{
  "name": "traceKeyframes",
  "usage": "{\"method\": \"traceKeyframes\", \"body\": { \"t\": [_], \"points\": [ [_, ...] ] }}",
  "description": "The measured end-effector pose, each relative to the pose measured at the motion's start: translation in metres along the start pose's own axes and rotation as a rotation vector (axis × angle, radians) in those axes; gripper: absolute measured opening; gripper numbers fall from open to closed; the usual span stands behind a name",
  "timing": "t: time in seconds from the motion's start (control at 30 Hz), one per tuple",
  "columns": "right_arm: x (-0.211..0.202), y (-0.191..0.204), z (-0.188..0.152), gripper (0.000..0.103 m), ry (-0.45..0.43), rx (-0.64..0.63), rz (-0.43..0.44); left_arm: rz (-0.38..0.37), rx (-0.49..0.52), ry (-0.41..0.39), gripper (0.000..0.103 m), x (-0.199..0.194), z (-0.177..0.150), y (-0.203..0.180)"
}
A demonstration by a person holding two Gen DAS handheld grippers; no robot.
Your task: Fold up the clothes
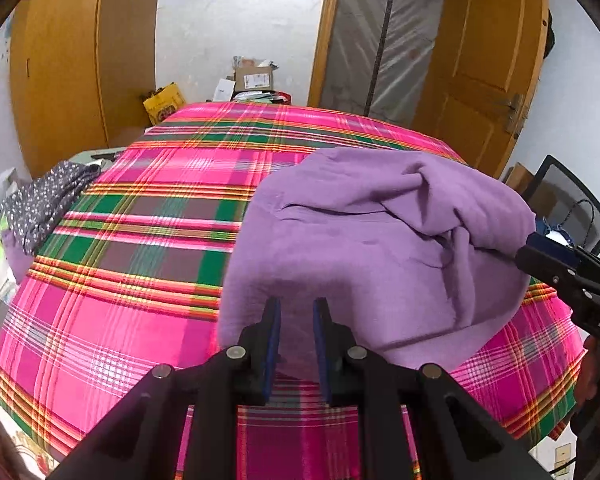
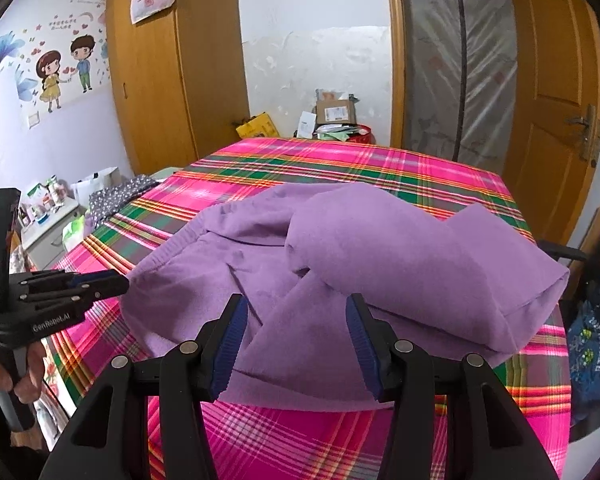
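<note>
The purple garment [image 2: 340,264] lay rumpled on the bed [image 2: 420,176]. My left gripper [image 1: 297,312] pinched its near edge; my right gripper [image 2: 296,320] stood with jaws apart. Flattening seemed next.

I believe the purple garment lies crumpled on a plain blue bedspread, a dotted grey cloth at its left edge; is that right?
Not quite: the right wrist view shows the bedspread is pink plaid, not plain blue. The purple garment and dotted grey cloth are as stated.
</note>
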State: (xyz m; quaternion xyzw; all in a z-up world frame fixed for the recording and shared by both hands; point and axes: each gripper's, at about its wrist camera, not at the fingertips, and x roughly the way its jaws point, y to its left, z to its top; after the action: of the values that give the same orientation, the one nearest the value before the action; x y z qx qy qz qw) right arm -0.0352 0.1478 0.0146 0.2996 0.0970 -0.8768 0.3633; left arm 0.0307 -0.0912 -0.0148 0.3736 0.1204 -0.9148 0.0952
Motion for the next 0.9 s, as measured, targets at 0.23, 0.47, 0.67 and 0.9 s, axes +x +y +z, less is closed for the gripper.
{"method": "traceKeyframes", "body": {
  "t": [0.23, 0.47, 0.67, 0.9],
  "points": [
    [0.014, 0.009, 0.014, 0.053, 0.024, -0.048, -0.014, 0.025, -0.031, 0.011, 0.018, 0.003, -0.001, 0.009],
    [0.022, 0.022, 0.026, 0.053, 0.020, -0.101, -0.014, 0.017, -0.074, 0.024, 0.018, 0.005, -0.005, 0.021],
    [0.027, 0.031, 0.036, 0.053, 0.011, -0.133, -0.007, 0.008, -0.110, 0.035, 0.018, 0.007, -0.008, 0.031],
    [0.036, 0.034, 0.042, 0.053, 0.014, -0.157, -0.002, -0.033, -0.151, 0.034, 0.018, 0.003, -0.013, 0.040]
  ]
}}
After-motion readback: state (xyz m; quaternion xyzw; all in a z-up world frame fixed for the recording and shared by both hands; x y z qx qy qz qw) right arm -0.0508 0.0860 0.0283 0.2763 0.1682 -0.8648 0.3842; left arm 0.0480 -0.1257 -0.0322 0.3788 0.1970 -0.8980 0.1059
